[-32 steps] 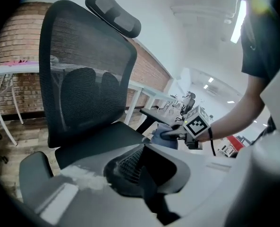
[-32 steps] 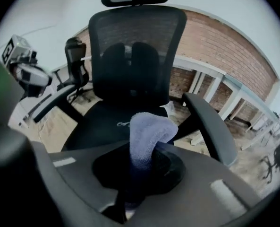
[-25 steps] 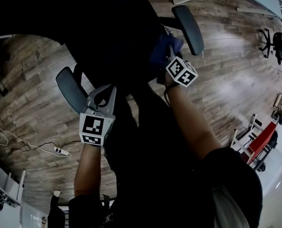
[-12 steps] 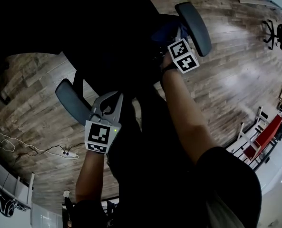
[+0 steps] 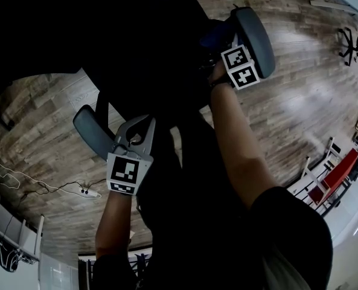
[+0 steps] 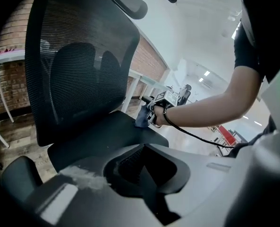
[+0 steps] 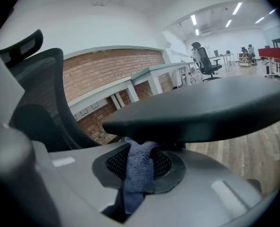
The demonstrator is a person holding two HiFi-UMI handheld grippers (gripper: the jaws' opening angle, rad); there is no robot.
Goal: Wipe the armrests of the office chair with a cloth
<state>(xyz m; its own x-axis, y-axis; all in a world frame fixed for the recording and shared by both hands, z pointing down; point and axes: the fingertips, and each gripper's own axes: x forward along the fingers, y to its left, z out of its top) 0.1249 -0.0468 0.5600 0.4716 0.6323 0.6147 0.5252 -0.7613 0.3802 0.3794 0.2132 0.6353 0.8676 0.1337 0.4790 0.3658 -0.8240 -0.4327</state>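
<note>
The office chair (image 5: 136,47) fills the upper middle of the head view as a dark mass. One grey armrest pad is seen at the upper right (image 5: 257,32) and the other at the middle left (image 5: 89,130). The right gripper (image 5: 228,41) is held against the inner edge of the upper-right pad. A blue cloth (image 7: 140,167) is pinched between its jaws. In the right gripper view the cloth's upper end is seen pressed against the underside of the pad (image 7: 201,112), which spans the middle of that frame. The mesh backrest (image 7: 38,110) and the headrest (image 7: 21,46) are seen at the left. Desks (image 7: 154,77) stand along a brick wall (image 7: 106,70) behind them.

The left gripper (image 5: 135,128) is held just beside the middle-left pad. In the left gripper view its jaws are seen drawn together with nothing between them. The seat (image 6: 106,136) and backrest (image 6: 83,65) lie beyond them, and the right gripper is seen at the seat's far edge with the cloth (image 6: 142,117) hanging from it.

A power strip (image 5: 87,193) and its cable lie on the wooden floor (image 5: 299,107) at the lower left.

Since half a second ago the right gripper has been carried further toward the upper right, along the pad. The left gripper is found almost where it was.
</note>
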